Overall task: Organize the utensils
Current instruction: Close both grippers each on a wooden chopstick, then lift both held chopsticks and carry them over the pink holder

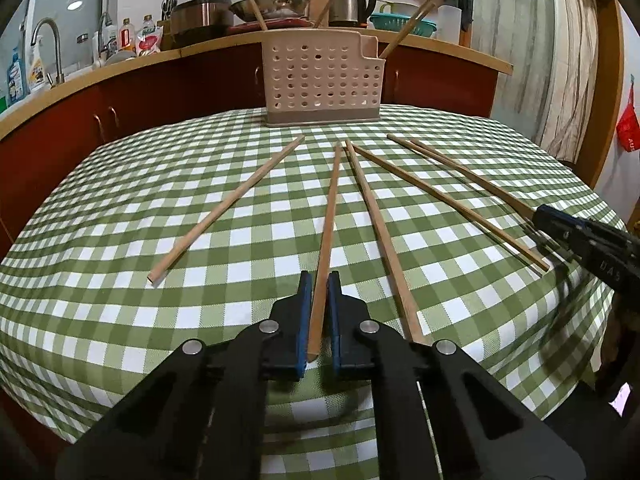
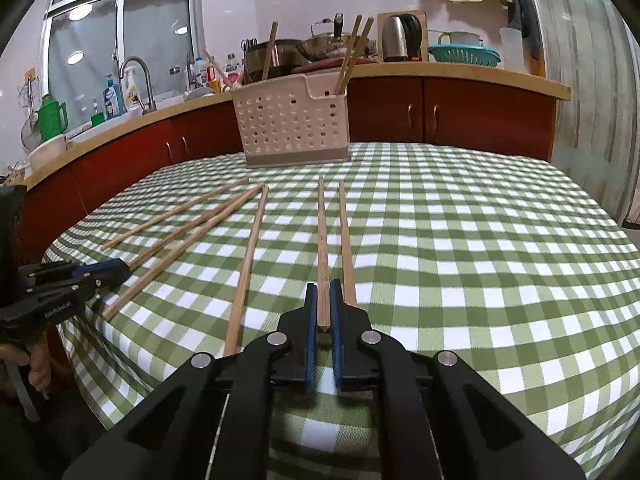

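Note:
Several wooden chopsticks lie fanned out on the green checked tablecloth (image 1: 120, 208). My left gripper (image 1: 320, 280) is shut on the near end of one chopstick (image 1: 330, 208), which points at the perforated beige utensil holder (image 1: 320, 76). From the right wrist view this gripper (image 2: 126, 269) sits at the table's left edge. My right gripper (image 2: 323, 288) is shut on another chopstick (image 2: 321, 232), with a loose chopstick (image 2: 346, 232) lying just right of it. The holder (image 2: 292, 120) stands at the table's far side with several chopsticks upright in it.
Loose chopsticks (image 1: 228, 208) (image 1: 380, 232) (image 1: 448, 200) lie either side of the left gripper's one. Behind the table a red cabinet (image 2: 384, 108) carries a wooden counter with a kettle (image 2: 400, 38), pots, bottles and a sink tap (image 2: 138, 80). The right half of the tablecloth (image 2: 500, 248) holds nothing.

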The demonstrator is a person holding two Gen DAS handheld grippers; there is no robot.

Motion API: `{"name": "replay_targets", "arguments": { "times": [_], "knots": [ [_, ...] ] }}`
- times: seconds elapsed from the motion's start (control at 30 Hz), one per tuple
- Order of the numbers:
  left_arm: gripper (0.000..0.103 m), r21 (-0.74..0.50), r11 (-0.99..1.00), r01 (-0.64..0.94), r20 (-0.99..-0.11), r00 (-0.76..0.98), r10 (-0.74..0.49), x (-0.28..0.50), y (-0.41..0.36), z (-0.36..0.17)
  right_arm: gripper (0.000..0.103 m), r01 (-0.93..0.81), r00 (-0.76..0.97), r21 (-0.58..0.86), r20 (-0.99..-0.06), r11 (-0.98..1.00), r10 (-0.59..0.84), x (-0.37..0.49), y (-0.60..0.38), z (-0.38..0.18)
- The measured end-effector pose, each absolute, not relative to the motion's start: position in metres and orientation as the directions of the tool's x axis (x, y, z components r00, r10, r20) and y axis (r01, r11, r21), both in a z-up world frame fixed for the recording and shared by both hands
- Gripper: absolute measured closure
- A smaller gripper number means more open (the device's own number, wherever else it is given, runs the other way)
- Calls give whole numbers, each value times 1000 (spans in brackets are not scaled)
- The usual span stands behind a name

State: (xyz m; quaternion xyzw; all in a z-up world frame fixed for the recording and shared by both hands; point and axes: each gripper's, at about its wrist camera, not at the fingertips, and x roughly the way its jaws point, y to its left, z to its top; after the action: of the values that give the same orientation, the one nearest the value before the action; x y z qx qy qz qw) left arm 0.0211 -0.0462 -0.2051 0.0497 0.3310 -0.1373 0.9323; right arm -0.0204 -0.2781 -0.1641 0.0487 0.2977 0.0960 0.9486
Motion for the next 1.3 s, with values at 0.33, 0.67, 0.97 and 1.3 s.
{"name": "replay_targets", "arguments": {
  "times": [0.33,0.67,0.97,1.3],
  "knots": [
    [96,43,966,255,-509,838,-199,15,-37,-168,96,-146,850,135,-490,980,194,-25,-278,-131],
    [96,47,970,237,-435,879,-193,11,-31,-136,96,-151,883,113,-431,982,185,-28,-275,-98],
    [96,42,976,216,-362,913,-186,9,-22,-103,96,-162,899,105,-394,981,191,-34,-272,-74],
    [97,27,977,211,-321,927,-192,12,-14,-72,96,-165,914,115,-356,980,195,-31,-272,-51]
  ]
}}
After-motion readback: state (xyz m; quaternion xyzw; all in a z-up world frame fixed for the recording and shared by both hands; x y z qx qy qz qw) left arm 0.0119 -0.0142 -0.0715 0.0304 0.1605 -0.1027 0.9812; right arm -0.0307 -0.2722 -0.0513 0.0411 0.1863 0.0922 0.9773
